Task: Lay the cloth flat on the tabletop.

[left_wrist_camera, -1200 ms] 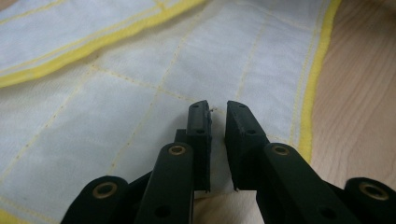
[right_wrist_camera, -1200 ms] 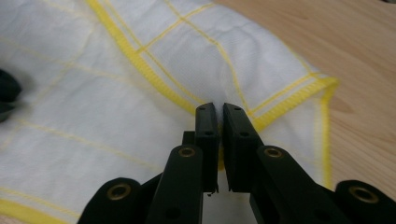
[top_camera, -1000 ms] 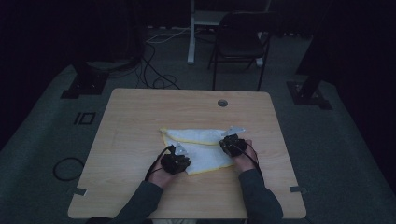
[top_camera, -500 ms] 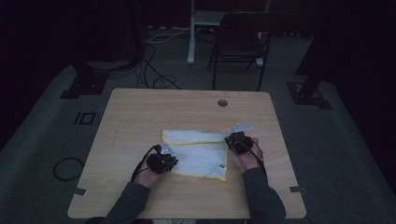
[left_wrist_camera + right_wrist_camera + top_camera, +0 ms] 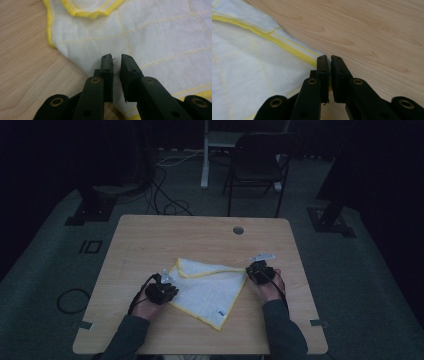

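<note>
Cloth, white with yellow hem and faint yellow grid stitching, lies flat on the desk toward the near middle, folded into a rough triangle: one corner far-left, one at the right, one pointing at the near edge. Small blue tag on it close to the near corner. A folded-over layer with its own yellow border shows at the top in the left gripper view.

Around it: bare wood desk, a round cable hole near the far edge, well apart from the cloth. Nothing lies on the cloth or between the grippers. Off the desk: dark chair beyond the far edge, cables on the floor, a coil of cable on the floor at the left, black stand bases on both sides.

Left gripper sits at the cloth's left edge, held in the person's left hand. Jaws stand a narrow gap apart over the white fabric; a thin fold or thread seems to sit in the gap, but whether the pads actually pinch it I cannot tell.

Right gripper sits at the cloth's right corner, in the right hand. Jaws nearly together, only a slit between them, and they have just been opening a little. Yellow hem of the corner runs into the slit and a bit of yellow shows between the pads, so the corner is pinched there.
</note>
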{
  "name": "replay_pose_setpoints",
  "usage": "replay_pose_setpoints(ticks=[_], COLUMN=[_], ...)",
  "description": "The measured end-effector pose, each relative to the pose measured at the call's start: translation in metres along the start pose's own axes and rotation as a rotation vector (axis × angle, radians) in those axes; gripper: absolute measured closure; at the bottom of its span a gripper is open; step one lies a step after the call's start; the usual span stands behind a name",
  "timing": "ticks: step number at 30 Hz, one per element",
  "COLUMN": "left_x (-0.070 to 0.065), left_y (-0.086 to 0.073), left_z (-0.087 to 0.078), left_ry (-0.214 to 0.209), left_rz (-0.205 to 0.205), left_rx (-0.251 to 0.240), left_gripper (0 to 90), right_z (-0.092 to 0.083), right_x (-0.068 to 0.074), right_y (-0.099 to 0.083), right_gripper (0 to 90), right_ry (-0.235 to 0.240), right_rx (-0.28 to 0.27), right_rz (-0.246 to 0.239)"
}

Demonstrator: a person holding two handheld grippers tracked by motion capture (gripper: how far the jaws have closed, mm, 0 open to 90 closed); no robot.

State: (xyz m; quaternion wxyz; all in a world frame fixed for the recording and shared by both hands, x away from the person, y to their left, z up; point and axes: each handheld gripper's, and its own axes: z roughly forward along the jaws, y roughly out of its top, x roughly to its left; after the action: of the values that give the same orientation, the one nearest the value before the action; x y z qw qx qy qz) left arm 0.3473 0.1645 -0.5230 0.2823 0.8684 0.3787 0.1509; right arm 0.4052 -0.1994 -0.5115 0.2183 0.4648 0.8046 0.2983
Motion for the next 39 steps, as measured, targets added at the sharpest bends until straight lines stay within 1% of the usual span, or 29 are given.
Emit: replay_pose_setpoints(ticks=[2,4,5,6,9,13,16,19,22,23,24,25,27,28,29,33,35,37,39], left_x=[0.0,0.001,0.002,0.003,0.006,0.009,0.011,0.013,0.015,0.015,0.015,0.015,0.016,0.016,0.017,0.02,0.024,0.028,0.033], left_y=[0.003,0.007,0.01,0.013,0.021,0.031,0.036,0.04,0.045,0.046,0.048,0.049,0.052,0.052,0.054,0.06,0.067,0.073,0.078], left_z=[0.0,0.0,0.001,0.002,0.007,0.018,0.021,0.023,0.027,0.029,0.031,0.032,0.034,0.034,0.034,0.032,0.03,0.03,0.029], left_ry=[0.013,0.025,0.026,0.03,0.029,0.054,0.078,0.091,0.099,0.098,0.093,0.091,0.084,0.084,0.081,0.089,0.101,0.114,0.132], left_rz=[-0.003,-0.013,-0.019,-0.023,-0.032,-0.031,-0.037,-0.048,-0.033,-0.027,-0.023,-0.021,-0.03,-0.03,-0.037,-0.036,-0.04,-0.052,-0.075], left_rx=[-0.003,-0.015,-0.021,-0.028,-0.03,-0.013,-0.02,-0.036,-0.028,-0.022,-0.012,-0.006,-0.003,-0.003,-0.005,-0.018,-0.033,-0.052,-0.069], left_gripper=[79.1,77.7,77.4,77.4,77.4,74.8,70.1,65.5,63.4,63.7,67.1,71.6,80.2,84.4,88.2,89.4,89.5,89.5,89.4], right_z=[0.001,0.0,-0.001,-0.003,-0.009,-0.017,-0.022,-0.025,-0.025,-0.025,-0.025,-0.024,-0.023,-0.023,-0.021,-0.016,-0.013,-0.012,-0.011], right_x=[-0.002,-0.003,-0.004,-0.005,-0.005,0.0,0.004,0.01,0.019,0.023,0.026,0.03,0.036,0.036,0.041,0.047,0.05,0.051,0.052], right_y=[-0.001,-0.002,-0.002,-0.002,-0.003,-0.004,-0.005,-0.006,-0.007,-0.008,-0.009,-0.01,-0.011,-0.011,-0.014,-0.018,-0.021,-0.022,-0.023], right_gripper=[79.9,76.5,73.4,69.9,66.5,65.2,64.8,64.3,63.7,63.6,63.3,63.1,62.9,62.9,63.0,63.1,63.1,63.1,63.0], right_ry=[-0.021,-0.037,-0.04,-0.032,0.002,0.018,0.037,0.058,0.082,0.091,0.098,0.106,0.123,0.123,0.141,0.154,0.162,0.167,0.176], right_rx=[0.01,0.007,0.003,-0.006,-0.041,-0.074,-0.088,-0.09,-0.087,-0.083,-0.08,-0.078,-0.075,-0.075,-0.07,-0.055,-0.045,-0.039,-0.034], right_rz=[0.018,0.033,0.043,0.047,0.062,0.037,0.021,-0.001,-0.031,-0.043,-0.054,-0.065,-0.082,-0.082,-0.089,-0.101,-0.106,-0.111,-0.116])
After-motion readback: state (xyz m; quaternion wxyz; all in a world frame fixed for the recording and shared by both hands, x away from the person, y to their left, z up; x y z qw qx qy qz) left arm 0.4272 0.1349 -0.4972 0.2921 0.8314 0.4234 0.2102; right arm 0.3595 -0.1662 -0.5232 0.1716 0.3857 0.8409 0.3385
